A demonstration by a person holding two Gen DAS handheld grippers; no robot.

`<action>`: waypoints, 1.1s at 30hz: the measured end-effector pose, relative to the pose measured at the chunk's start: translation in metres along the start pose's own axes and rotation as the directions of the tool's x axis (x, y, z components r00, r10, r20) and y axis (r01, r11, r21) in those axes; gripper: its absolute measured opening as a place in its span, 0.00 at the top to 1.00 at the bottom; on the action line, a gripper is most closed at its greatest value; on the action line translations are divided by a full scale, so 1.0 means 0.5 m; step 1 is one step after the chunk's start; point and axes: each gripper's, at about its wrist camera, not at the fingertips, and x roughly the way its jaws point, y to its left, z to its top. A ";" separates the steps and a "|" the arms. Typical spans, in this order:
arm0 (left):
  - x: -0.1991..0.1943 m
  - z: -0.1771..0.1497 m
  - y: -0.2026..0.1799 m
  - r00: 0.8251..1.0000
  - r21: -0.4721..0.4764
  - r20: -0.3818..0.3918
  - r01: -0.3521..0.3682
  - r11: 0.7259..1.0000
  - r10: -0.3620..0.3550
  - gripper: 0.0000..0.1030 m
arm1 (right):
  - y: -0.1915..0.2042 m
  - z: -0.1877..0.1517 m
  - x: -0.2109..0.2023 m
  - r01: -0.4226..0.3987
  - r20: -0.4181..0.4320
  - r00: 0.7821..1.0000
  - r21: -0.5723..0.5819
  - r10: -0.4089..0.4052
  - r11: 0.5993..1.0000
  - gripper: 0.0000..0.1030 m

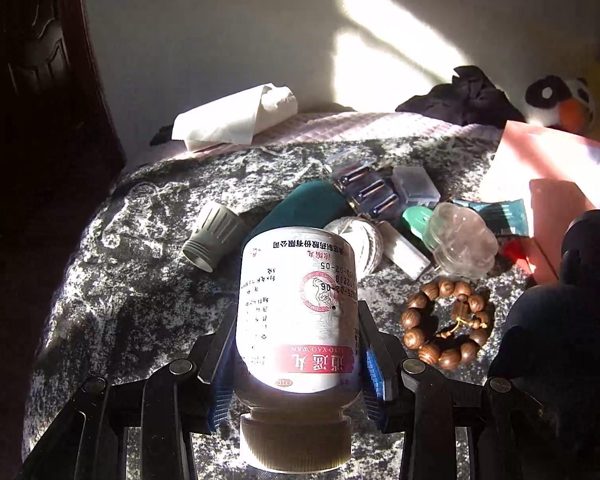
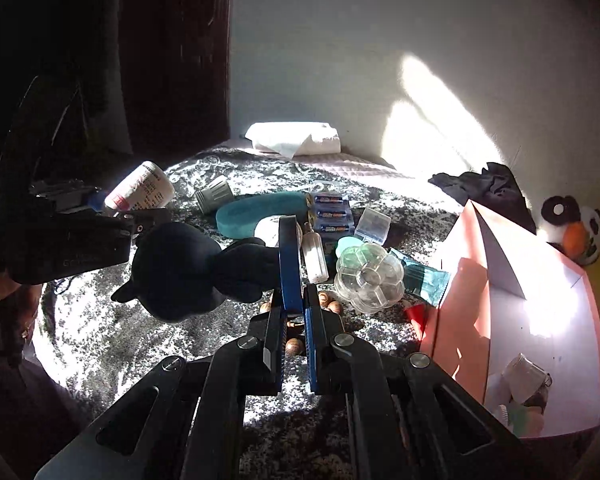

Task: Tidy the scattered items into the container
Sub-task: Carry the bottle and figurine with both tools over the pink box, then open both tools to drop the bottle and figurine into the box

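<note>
The left gripper (image 1: 298, 344) has its jaws clamped across a white-labelled brown medicine bottle (image 1: 296, 304), cap toward the camera, lifted for carrying to the open pink cardboard box (image 2: 516, 320) at the right of the frame. The right gripper (image 2: 294, 312), jaws nearly together, pinches a dark plush toy (image 2: 204, 272) (by one thin limb, apparently), likely bound for the same box.

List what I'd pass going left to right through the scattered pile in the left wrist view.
Grey cap → teal case → battery pack → clear flower-shaped box → blue sachet → pink container.
</note>
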 end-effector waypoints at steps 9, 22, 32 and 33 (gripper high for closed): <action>-0.098 0.040 -0.149 0.993 0.077 0.096 0.066 0.995 -0.073 0.57 | -0.076 -0.022 -0.196 0.091 0.108 0.989 0.064 -0.098 0.994 0.92; -0.144 0.134 -0.463 0.959 0.250 0.151 0.200 0.947 -0.242 0.57 | -0.317 -0.119 -0.414 0.252 0.173 0.933 0.308 -0.314 0.918 0.92; -0.079 0.145 -0.649 0.943 0.334 0.073 0.283 0.899 -0.324 0.57 | -0.489 -0.176 -0.445 0.369 0.112 0.884 0.427 -0.453 0.826 0.92; -0.069 0.147 -0.654 0.944 0.336 0.069 0.282 0.899 -0.323 0.57 | -0.508 -0.181 -0.441 0.380 0.098 0.881 0.436 -0.463 0.816 0.92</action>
